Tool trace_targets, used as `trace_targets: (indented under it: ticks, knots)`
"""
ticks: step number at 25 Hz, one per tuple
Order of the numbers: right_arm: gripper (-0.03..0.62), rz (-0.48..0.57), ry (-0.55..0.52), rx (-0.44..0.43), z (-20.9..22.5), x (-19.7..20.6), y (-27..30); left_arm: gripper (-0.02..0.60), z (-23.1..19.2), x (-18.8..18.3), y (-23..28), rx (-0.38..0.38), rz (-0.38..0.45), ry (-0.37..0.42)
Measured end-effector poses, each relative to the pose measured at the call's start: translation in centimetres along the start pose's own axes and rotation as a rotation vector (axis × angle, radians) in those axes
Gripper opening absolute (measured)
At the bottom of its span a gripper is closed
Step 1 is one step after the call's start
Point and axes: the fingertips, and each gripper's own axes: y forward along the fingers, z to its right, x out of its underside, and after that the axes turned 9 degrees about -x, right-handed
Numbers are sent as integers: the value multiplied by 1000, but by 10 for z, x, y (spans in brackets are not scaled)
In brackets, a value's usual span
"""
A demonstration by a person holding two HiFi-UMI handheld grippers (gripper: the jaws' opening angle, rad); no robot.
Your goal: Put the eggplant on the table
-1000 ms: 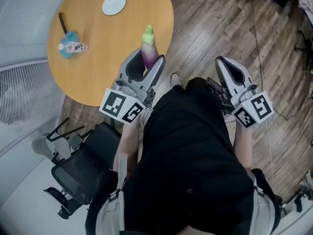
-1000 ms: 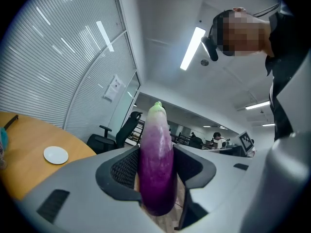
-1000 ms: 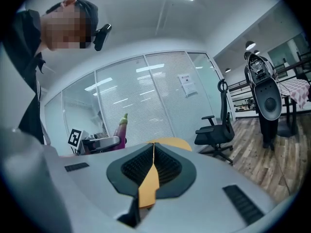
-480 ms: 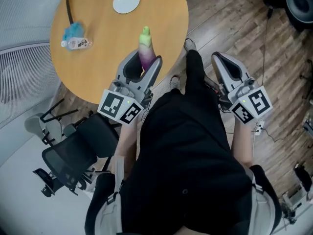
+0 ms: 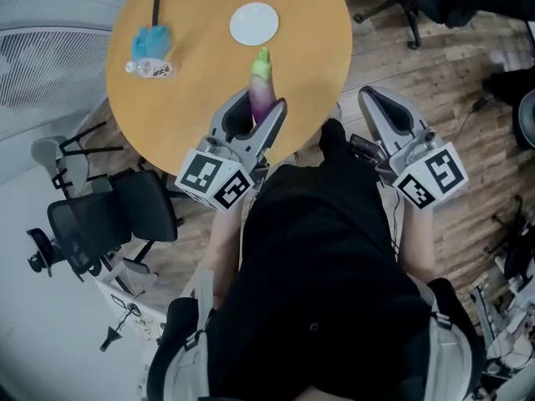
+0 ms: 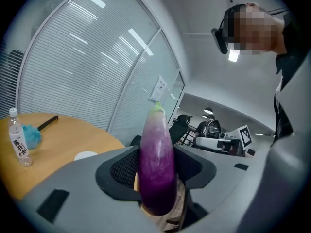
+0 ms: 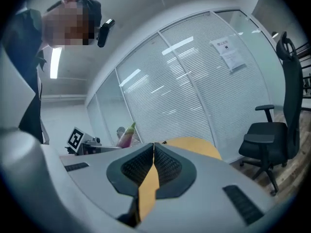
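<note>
A purple eggplant point(image 5: 262, 92) with a green tip stands upright between the jaws of my left gripper point(image 5: 255, 109), which is shut on it. It hangs over the near edge of the round wooden table point(image 5: 201, 98). In the left gripper view the eggplant point(image 6: 156, 159) fills the gap between the pads, with the table point(image 6: 63, 135) behind it to the left. My right gripper point(image 5: 376, 107) is held over the wooden floor right of the table, its jaws together with nothing between them point(image 7: 153, 154). From there the eggplant point(image 7: 125, 135) shows at the left.
On the table lie a white plate point(image 5: 253, 23), a small bottle point(image 5: 150, 69) and a blue brush point(image 5: 152, 38). Black office chairs stand at the left point(image 5: 109, 220) and top right point(image 5: 418, 2). A glass wall with blinds point(image 7: 194, 91) curves behind the table.
The person has turned, and both grippers have swung with the body. The table now lies more squarely ahead. The left gripper still holds the eggplant; the right stays shut.
</note>
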Motion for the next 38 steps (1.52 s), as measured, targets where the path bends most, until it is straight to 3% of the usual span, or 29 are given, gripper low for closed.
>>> trace_targets:
  ticks: [6,13,17,21,26,34,38]
  knots:
    - [18,-46,18,-92,49,-8,24,229,-24,2,46,-124,-40,-28]
    - [18,-142,60,-221,63,5,45,229,-65,25,84,-316,-225,-114]
    - [18,-179,110,-289,67,16,56,229,-89,35,104,-390,-297,-55]
    - [18,-233,100,-346,71,26,72,229,-106,37,116,-408,-331,-31]
    - [18,-256,96,-345,82,29,95,229,-147,52,121,-473,-418,81]
    - [17,-243,73,-283,91,22,104,227,-195,72,161,-439,-552,318]
    - [18,-252,79,-254,98,23,105,227,-210,82,184,-411,-587,306]
